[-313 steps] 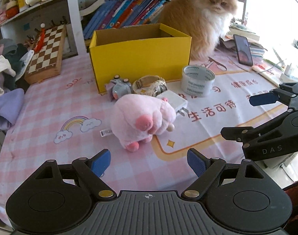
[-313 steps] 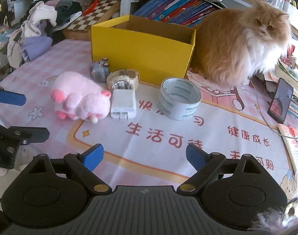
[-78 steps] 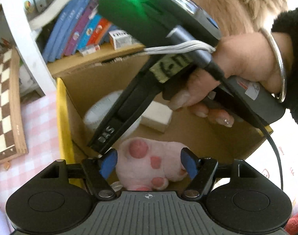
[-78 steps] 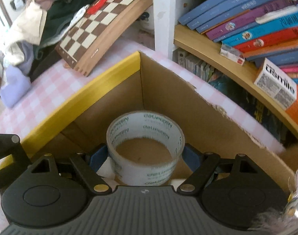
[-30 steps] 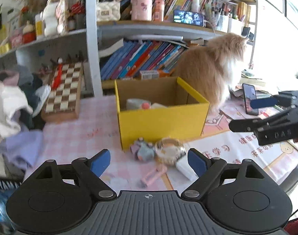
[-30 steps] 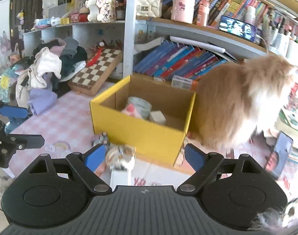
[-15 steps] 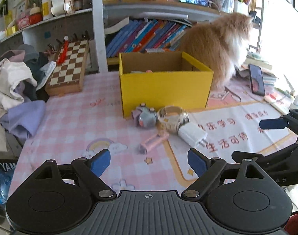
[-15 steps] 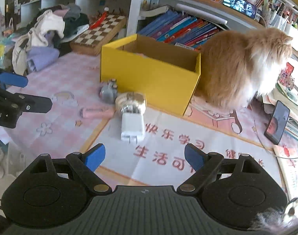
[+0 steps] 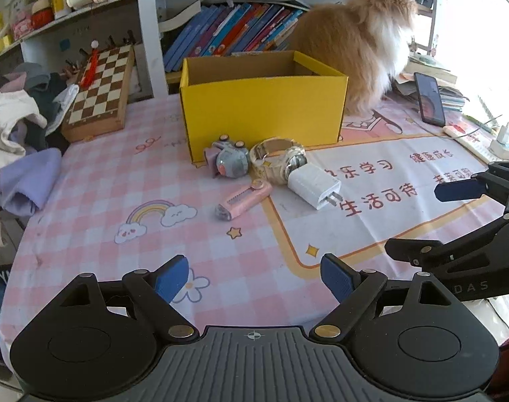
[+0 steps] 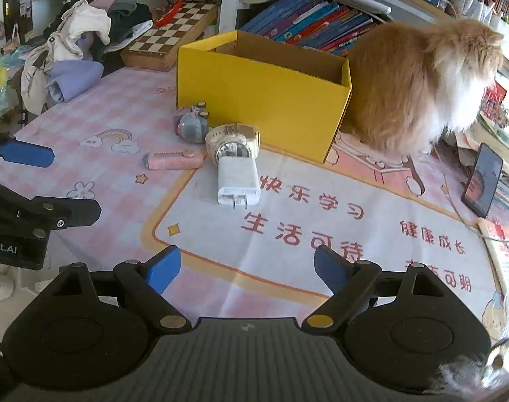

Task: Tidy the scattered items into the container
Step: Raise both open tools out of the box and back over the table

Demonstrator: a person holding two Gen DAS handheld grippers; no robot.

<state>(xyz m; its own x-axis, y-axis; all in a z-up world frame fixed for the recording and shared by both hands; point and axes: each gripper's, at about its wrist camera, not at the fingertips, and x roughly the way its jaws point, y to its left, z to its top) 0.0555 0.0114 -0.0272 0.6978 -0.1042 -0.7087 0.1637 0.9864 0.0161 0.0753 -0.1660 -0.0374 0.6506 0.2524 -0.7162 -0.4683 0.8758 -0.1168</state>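
Pink-checked cloth covers the table point(image 9: 87, 181), where a boxy white plastic charger point(image 9: 313, 184), pale round-faced watch point(image 9: 278, 164), ridged pink cutter point(image 9: 242, 199) and rounded grey toy point(image 9: 229, 160) lie before the yellow cardboard box point(image 9: 261, 107), both grippers' blue-padded fingers point(image 9: 170, 279) point(image 10: 330, 269) spread empty.

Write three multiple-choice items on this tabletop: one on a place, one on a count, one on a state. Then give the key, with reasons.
1. Where does the white charger lie?
A. inside the yellow box
B. on the tablecloth, touching the watch
C. on the chessboard

2. How many loose items lie in front of the box?
A. two
B. four
C. six

3. How do the jaws of the right gripper stand?
A. open, empty
B. shut on the watch
C. shut on the pink cutter

Key: B, its back end meets the watch; B, toy, watch, charger, pink cutter; A, only cloth shows between them.
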